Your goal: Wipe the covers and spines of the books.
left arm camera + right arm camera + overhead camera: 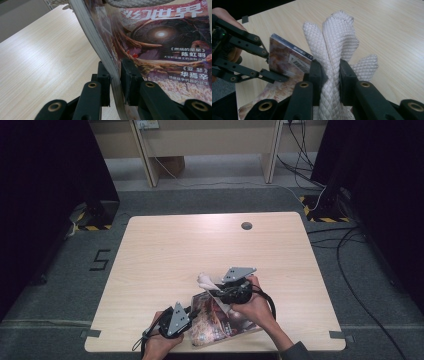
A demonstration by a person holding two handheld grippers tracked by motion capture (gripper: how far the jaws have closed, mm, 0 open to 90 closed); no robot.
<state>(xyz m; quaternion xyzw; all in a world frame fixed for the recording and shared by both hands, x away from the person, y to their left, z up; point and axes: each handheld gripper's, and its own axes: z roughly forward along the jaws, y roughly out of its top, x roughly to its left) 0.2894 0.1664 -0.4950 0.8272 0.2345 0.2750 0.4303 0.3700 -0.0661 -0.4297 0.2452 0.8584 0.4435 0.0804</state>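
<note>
A magazine [220, 320] with a dark, colourful cover lies tilted near the table's front edge. My left gripper [189, 312] is shut on its left edge; in the left gripper view the jaws pinch the page block [115, 75] and the cover [170, 45] rises to the right. A white quilted cloth [205, 280] sticks out beyond the magazine's far edge. My right gripper [220, 291] is shut on that cloth [332, 50], whose folds stand up between the pads. In the right gripper view the magazine [287, 62] and the left gripper [267, 67] lie to the left.
The light wooden table [200, 250] stretches bare beyond the hands, with a round cable hole [246, 225] near its far edge. Black cables [345, 245] run over the grey floor at the right. Wooden furniture legs [145, 155] stand behind the table.
</note>
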